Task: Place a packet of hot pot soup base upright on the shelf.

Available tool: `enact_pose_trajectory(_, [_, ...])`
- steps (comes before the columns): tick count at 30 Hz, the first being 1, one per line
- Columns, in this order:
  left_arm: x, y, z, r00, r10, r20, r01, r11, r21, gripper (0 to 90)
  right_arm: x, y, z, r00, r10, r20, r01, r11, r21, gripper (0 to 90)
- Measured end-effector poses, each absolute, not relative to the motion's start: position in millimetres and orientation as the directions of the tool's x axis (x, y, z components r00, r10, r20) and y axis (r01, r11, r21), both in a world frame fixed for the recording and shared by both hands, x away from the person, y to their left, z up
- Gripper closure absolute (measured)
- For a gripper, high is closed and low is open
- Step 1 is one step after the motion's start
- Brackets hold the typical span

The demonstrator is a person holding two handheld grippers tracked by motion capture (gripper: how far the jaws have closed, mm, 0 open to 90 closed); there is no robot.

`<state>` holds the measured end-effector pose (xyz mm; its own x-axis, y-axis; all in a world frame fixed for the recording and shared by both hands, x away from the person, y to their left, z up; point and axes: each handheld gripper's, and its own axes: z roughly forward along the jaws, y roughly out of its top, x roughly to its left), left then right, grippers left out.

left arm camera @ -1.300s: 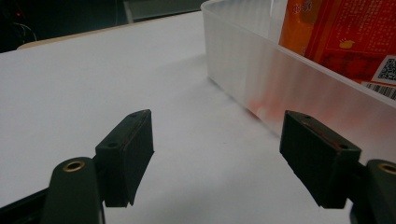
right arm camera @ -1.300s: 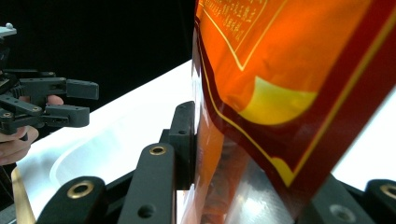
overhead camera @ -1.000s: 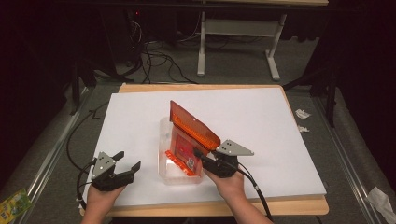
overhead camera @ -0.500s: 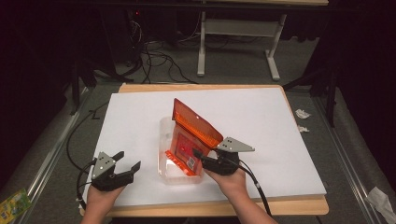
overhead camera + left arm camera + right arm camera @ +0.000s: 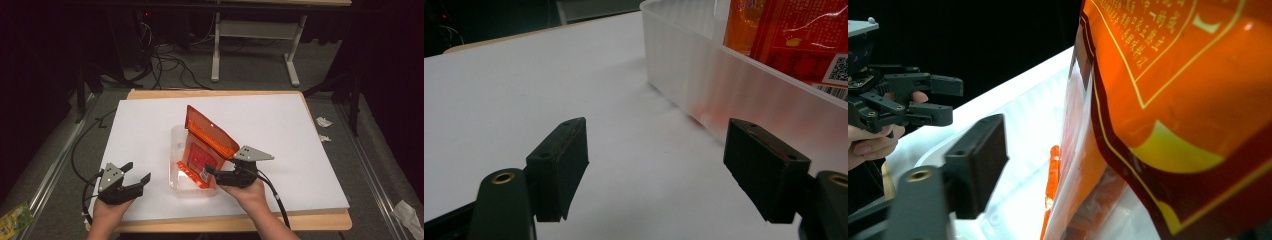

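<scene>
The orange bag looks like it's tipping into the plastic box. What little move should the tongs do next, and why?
Probably lower the orange bag a bit further so it lies flat in the clear plastic box. The right tongs sit at its lower corner, the bag stands tilted with its bottom edge already inside, and the left tongs wait open beside the box.

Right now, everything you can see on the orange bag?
The orange bag is glossy plastic film with dark red edging, yellow print and a QR label low on its front. It stands tilted in the clear tub, bottom end down, top leaning toward the far left of the table. The right gripper is at its lower near edge; whether it grips is unclear. The left gripper sits apart, open.
</scene>
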<state>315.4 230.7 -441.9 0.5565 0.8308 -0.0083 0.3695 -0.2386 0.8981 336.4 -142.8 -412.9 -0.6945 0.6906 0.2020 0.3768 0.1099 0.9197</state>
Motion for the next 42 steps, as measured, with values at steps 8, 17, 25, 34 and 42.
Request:
enact_pose_trajectory(8, [315.1, 231.0, -442.0, 0.555, 0.832, -0.011, 0.371, -0.236, 0.898, 26.2, 329.6, -152.9, -405.0, -0.702, 0.686, 0.189, 0.357, 0.11, 0.928, 16.8])
enact_pose_trajectory(17, [313.6, 230.0, -441.0, 0.556, 0.831, -0.012, 0.37, -0.234, 0.899, 25.2, 319.7, -196.9, -391.8, -0.69, 0.704, 0.17, 0.333, 0.101, 0.937, 9.3])
enact_pose_trajectory(25, [310.1, 228.6, -438.0, 0.54, 0.841, -0.034, 0.38, -0.207, 0.901, 18.6, 301.1, -262.5, -398.5, -0.61, 0.778, 0.148, 0.33, 0.08, 0.941, 2.9])
enact_pose_trajectory(34, [303.3, 219.5, -435.9, 0.553, 0.832, -0.03, 0.381, -0.221, 0.898, 14.4, 284.6, -317.7, -417.7, -0.519, 0.836, 0.178, 0.334, 0.006, 0.943, 1.7])
enact_pose_trajectory(42, [306.4, 219.6, -439.3, 0.563, 0.825, -0.055, 0.404, -0.216, 0.889, 11.0, 288.7, -316.4, -421.3, -0.523, 0.835, 0.168, 0.34, 0.024, 0.94, 2.1])
